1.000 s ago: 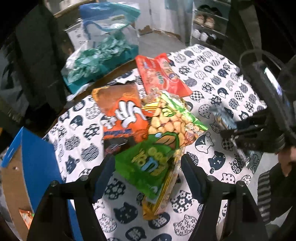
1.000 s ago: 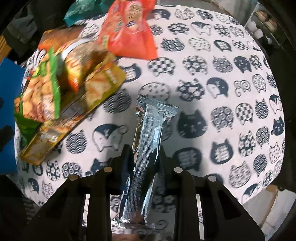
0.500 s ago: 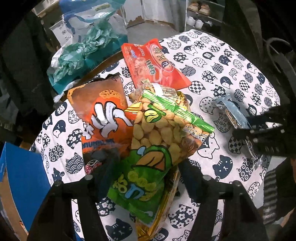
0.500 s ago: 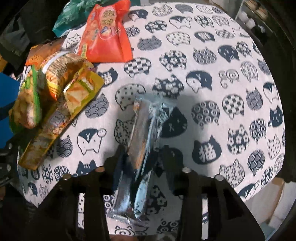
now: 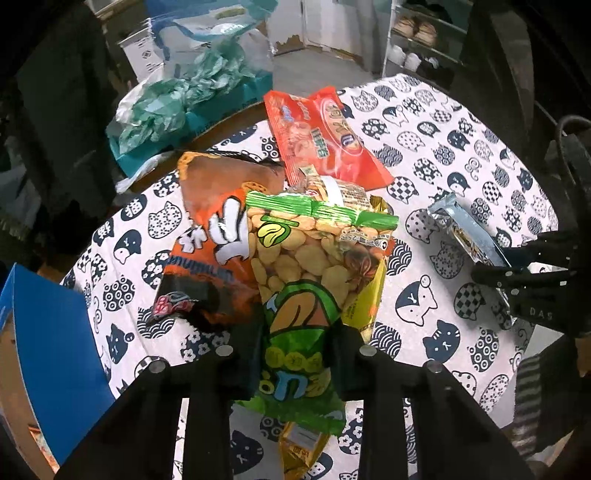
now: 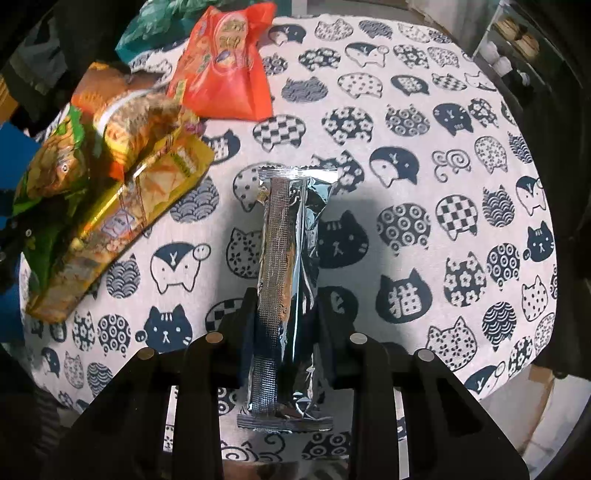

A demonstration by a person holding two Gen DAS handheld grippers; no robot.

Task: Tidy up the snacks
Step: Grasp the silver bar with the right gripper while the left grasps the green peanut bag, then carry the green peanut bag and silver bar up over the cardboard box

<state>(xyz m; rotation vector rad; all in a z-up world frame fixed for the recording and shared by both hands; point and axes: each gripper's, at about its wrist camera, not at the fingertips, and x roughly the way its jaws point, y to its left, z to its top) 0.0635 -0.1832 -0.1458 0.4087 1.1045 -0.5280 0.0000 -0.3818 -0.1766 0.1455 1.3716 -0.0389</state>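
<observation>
A green peanut bag point(image 5: 306, 258) lies on top of a snack pile. My left gripper point(image 5: 295, 354) is closing on the bag's lower end, and the pads press it from both sides. Under it are an orange chip bag point(image 5: 210, 240), a yellow packet point(image 5: 364, 299) and a red bag point(image 5: 321, 140). My right gripper point(image 6: 286, 321) is shut on a long silver packet point(image 6: 291, 240), seam side up, over the cat-print tablecloth point(image 6: 443, 184). In the left wrist view the right gripper point(image 5: 517, 280) holds that silver packet point(image 5: 469, 236) to the right of the pile.
A blue cardboard box point(image 5: 48, 350) stands open at the table's left edge. A clear bag of teal wrappers point(image 5: 177, 99) sits behind the pile. A shoe rack point(image 5: 417, 33) stands across the floor. In the right wrist view the pile point(image 6: 147, 195) lies at the left.
The left jaws have closed in from wide apart onto the green bag. The silver packet twisted between the loosened right jaws half a second ago and now sits straight and clamped.
</observation>
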